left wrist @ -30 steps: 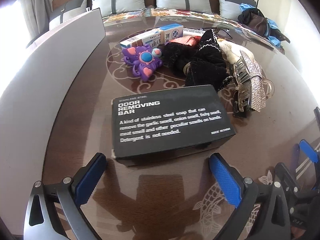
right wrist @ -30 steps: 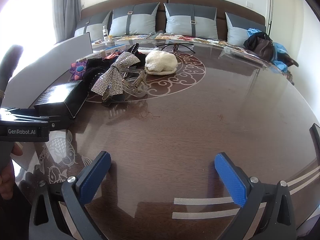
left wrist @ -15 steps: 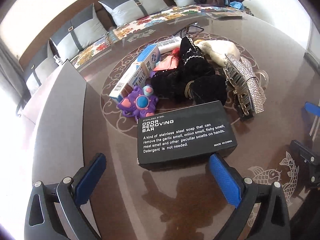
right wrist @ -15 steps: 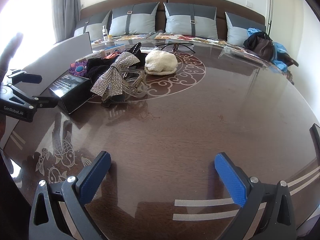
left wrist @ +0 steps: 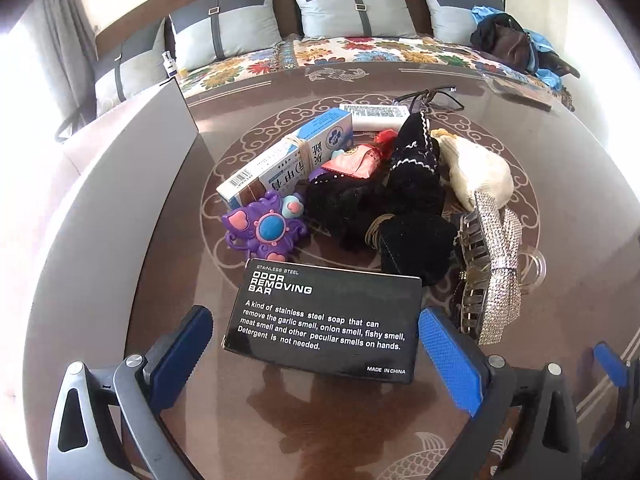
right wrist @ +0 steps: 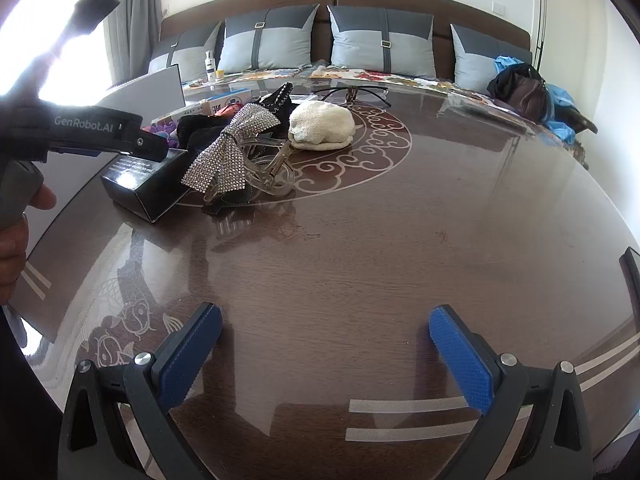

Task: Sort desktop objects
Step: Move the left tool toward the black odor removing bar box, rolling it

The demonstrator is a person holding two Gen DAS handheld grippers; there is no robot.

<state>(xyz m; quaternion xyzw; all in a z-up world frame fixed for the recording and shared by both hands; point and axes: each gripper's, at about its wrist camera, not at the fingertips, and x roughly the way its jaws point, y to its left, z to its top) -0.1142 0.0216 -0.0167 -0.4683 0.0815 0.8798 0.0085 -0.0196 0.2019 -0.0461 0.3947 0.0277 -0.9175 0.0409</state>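
**Wide box, crowded neighbours**

Left wrist: the left gripper (left wrist: pixel 312 350) gapes wide around the black box (left wrist: pixel 326 320), gripping nothing; closing could snag the rhinestone bow clip (left wrist: pixel 494 276) alongside.

Right wrist: the right gripper (right wrist: pixel 326 354) hovers spread and empty over bare desk (right wrist: pixel 400 240).

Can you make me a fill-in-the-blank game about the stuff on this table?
1. The open left tool has its blue pads on either side of a black box printed "ODOR REMOVING ____".
2. The purple plastic butterfly toy has a round ____ centre.
3. The sparkly rhinestone bow hair clip lies just in front of a cream knitted ____.
4. The open right tool holds ____, above bare dark wooden table.

Missing words: BAR; blue; pouch; nothing
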